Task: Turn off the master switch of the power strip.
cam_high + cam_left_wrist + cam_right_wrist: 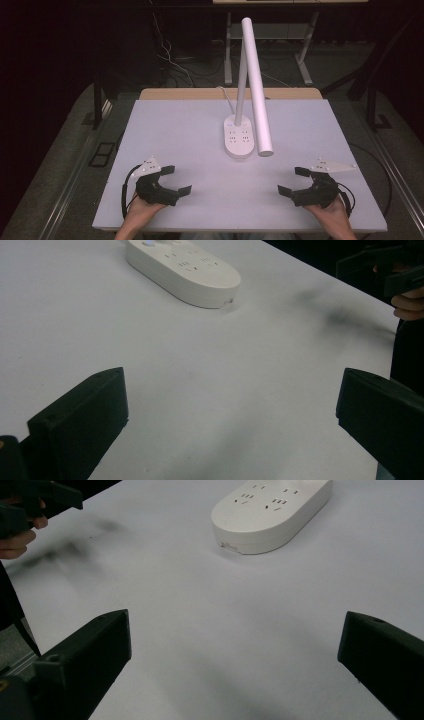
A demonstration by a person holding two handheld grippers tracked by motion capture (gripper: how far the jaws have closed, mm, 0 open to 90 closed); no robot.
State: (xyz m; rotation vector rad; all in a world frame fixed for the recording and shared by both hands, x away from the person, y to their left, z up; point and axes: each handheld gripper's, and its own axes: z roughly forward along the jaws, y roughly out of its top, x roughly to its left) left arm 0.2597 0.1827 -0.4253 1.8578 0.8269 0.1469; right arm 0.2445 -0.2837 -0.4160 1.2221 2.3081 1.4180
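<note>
Nearest the high camera, two hands came in over the near table edge, each holding a gripper. Left gripper [176,180] sat at the near left, jaws spread, nothing between them. Right gripper [294,180] sat at the near right, jaws likewise spread and empty.

White power strip [238,139] lay flat at mid-table, roughly between the two grippers but farther from the person, well apart from both. A white desk lamp [255,80] rose from its far end, its long head slanting down to just right of the strip. A white cord [226,95] ran off the far edge.

Table [170,130] was pale and matte, with a wooden strip along the far side. The room beyond was dark: grey floor, loose cables, metal desk legs.

In the left gripper view the strip [182,271] was cut off at the top; the other gripper [387,270] was partly out of frame. Socket markings were too small to read.
</note>
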